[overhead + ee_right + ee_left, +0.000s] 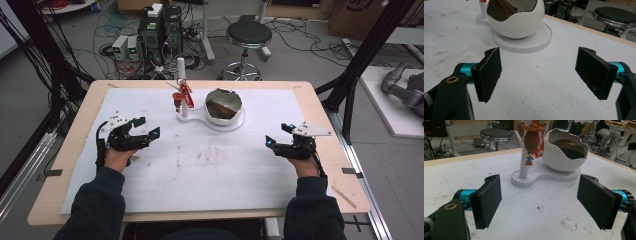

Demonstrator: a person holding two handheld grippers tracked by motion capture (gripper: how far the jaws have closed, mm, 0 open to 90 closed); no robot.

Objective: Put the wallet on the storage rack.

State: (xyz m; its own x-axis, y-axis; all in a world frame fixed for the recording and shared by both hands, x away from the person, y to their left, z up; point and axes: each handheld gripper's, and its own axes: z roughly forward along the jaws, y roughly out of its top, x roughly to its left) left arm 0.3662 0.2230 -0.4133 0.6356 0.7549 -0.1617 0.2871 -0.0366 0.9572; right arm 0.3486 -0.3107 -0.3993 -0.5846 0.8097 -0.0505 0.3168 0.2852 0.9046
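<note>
— One small cowboy figure (532,142) hangs on a white post (523,165); see it?
— Yes. In the high view the figure (182,96) shows red and brown, toward the far middle of the counter (75,130). The post rises from one end of a flat white stand (544,180).
— And the other end of that stand?
— A white bowl shaped like a cracked eggshell (564,152) sits there, just beside the figure. Its rim is jagged and its inside looks dark brown. From the right tool's camera the bowl (516,22) rests on the round part of the stand (524,42).
— Where are the tools?
— Both are well apart from the stand, nearer the person. The left tool (147,127) is over the left part of the white mat (210,170) that covers the counter; the right tool (278,136) is over the right part.
— How are they set?
— Both stand wide, with nothing between the black pads. In the left tool's own view (539,205) bare mat with a few brown specks shows through the gap; the right tool's own view (537,80) shows the same.
— Touching anything?
— Neither touches the figure, the bowl or the stand.
— Beyond the counter?
— A round black stool (248,34) stands on the floor behind it.
</note>
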